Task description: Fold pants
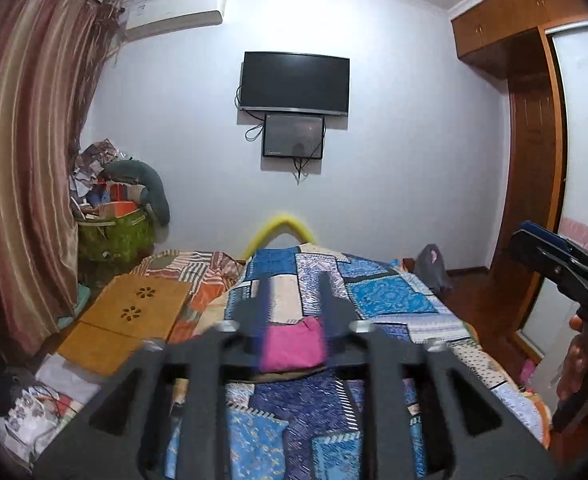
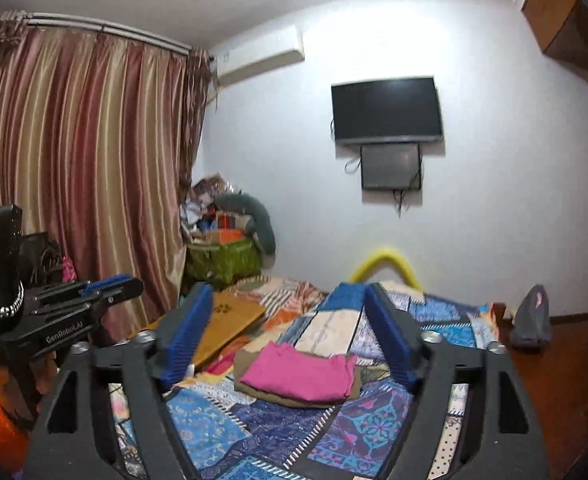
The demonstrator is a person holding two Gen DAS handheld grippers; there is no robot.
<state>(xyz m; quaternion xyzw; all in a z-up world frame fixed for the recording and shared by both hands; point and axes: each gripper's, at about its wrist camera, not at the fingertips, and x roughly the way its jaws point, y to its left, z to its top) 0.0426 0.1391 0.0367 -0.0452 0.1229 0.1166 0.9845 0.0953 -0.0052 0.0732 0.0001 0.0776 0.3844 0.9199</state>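
Basket by curtain brims with boxes and papers.

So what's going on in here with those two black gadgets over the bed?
A person holds a two-fingered gripper in each hand above a bed with a patchwork cover. A folded pink garment lies on the cover, on top of something brownish, and nothing touches it. The left gripper and the right gripper both hang in the air with their fingers apart and empty, pointing toward the far wall.
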